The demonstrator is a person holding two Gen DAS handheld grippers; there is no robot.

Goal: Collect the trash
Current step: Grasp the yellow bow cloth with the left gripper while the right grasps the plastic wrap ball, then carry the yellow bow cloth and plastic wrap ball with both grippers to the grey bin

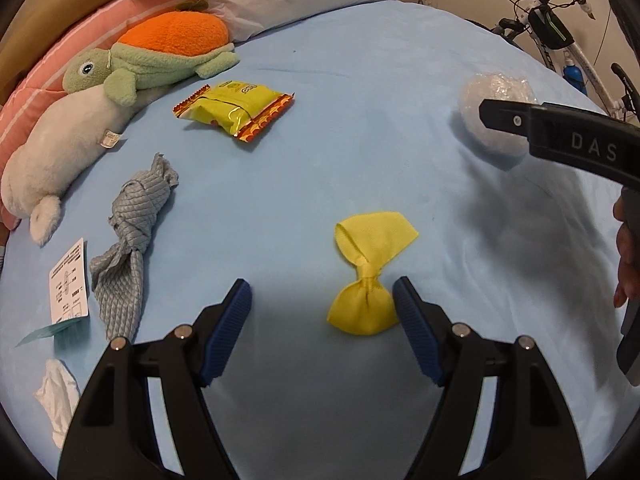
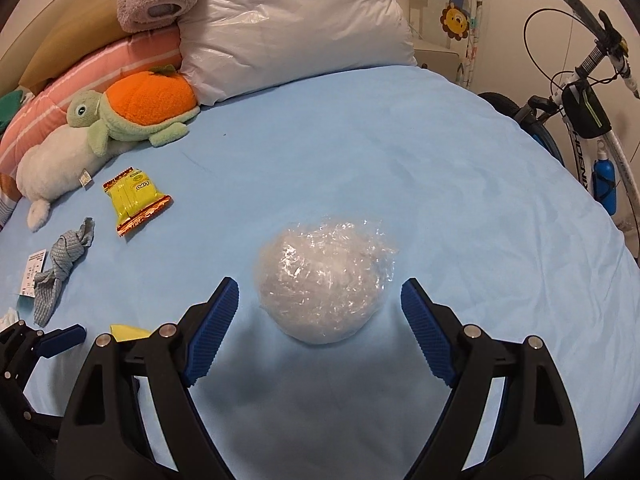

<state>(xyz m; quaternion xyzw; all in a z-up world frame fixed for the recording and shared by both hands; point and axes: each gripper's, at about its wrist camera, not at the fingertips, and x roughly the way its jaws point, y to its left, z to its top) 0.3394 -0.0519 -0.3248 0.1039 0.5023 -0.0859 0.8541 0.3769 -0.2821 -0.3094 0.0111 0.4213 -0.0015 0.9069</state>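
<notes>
1. The left gripper (image 1: 322, 304) stood spread above the light blue bedsheet (image 1: 320, 140), holding nothing; the knotted yellow cloth scrap (image 1: 370, 272) lay at one o'clock from its gap, just beside the right finger.
2. The right gripper (image 2: 320, 304) was spread, empty; the crumpled clear plastic-wrap ball (image 2: 324, 276) lay at twelve o'clock, between its fingertips, untouched.
3. The yellow snack wrapper (image 1: 236, 110) lay at eleven o'clock from the left gripper.
</notes>
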